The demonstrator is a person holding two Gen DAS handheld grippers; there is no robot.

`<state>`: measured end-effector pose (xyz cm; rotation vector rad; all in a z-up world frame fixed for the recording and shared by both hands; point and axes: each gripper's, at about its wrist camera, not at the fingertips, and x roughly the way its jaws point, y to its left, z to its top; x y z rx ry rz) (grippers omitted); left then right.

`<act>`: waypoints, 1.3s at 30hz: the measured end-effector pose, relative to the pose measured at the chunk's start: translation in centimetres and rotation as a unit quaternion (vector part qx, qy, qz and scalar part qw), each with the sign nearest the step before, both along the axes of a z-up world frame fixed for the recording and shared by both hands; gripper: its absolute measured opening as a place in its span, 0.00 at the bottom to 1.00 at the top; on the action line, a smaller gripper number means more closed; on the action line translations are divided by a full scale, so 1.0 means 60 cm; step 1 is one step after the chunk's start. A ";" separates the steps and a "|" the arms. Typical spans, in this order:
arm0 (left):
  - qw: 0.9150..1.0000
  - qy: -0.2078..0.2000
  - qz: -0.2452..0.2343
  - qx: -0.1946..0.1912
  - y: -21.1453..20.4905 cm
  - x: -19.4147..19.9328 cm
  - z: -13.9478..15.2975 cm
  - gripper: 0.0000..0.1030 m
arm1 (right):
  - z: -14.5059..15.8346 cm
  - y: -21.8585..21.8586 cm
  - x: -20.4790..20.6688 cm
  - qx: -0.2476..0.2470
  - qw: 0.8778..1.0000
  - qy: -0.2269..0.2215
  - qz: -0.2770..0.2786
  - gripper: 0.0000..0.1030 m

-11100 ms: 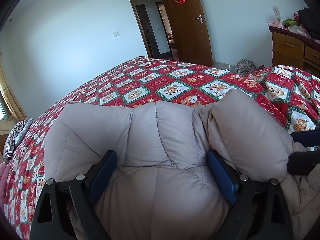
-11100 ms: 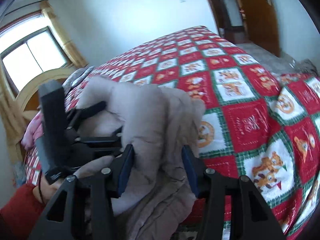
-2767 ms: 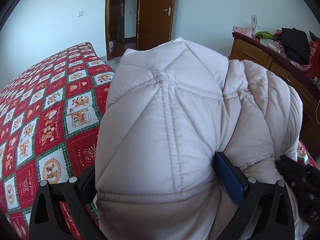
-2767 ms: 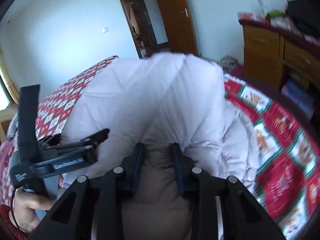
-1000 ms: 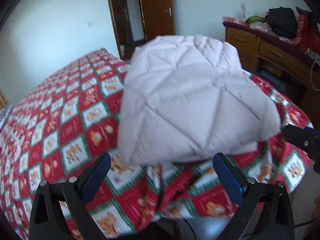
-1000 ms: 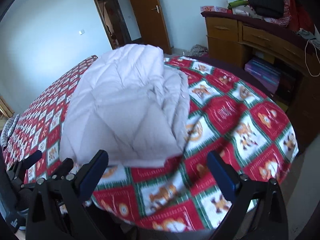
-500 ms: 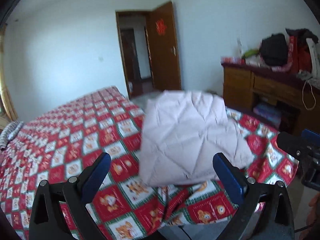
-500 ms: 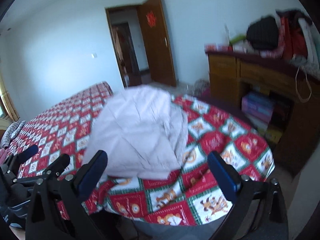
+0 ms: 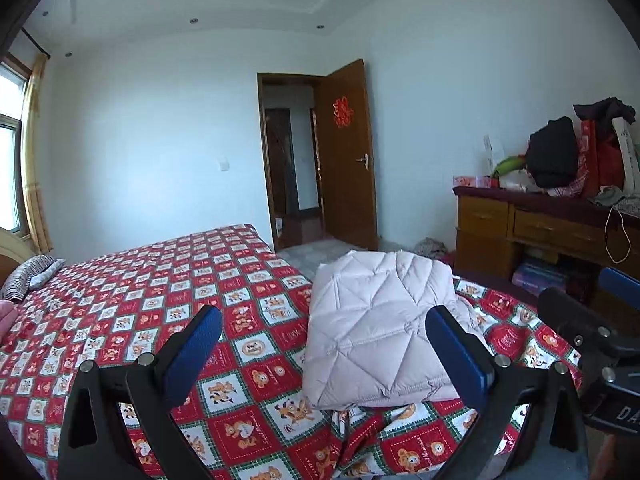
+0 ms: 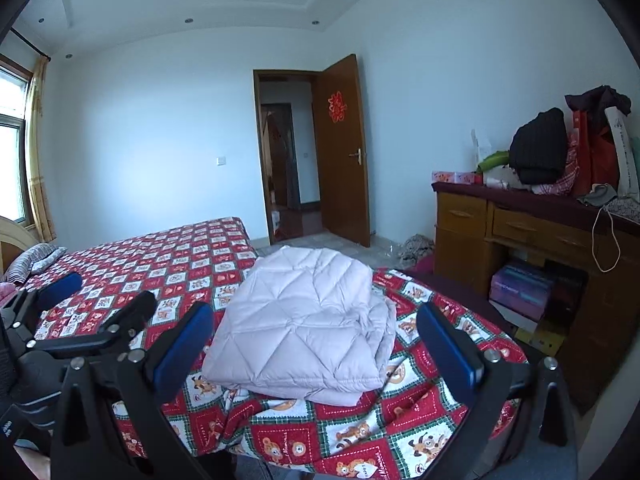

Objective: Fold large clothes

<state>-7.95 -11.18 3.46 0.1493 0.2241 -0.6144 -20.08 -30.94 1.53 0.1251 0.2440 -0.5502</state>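
A red, green and white checked bedspread with bear prints (image 9: 168, 292) covers the bed. An open brown wooden door (image 10: 340, 152) bears a red paper ornament (image 10: 335, 108). A brown wooden dresser (image 10: 520, 236) stands at the right, piled with a black bag (image 10: 538, 146) and red bags (image 10: 596, 152).

The puffy coat (image 9: 376, 328) was squeezed in both grippers before. Now it lies folded on the bed (image 9: 160, 280), and the left gripper (image 9: 324, 356) and right gripper (image 10: 316, 352) have let go, jaws wide, pulled back.
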 end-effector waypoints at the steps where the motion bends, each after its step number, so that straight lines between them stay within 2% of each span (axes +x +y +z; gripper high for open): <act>1: 1.000 -0.005 0.002 0.000 0.002 -0.002 0.002 0.99 | 0.000 0.000 0.001 -0.002 1.000 0.001 -0.001 1.00; 39: 1.000 0.009 0.011 -0.002 0.012 -0.006 -0.002 0.99 | -0.001 -0.010 -0.002 0.015 1.000 -0.005 0.001 1.00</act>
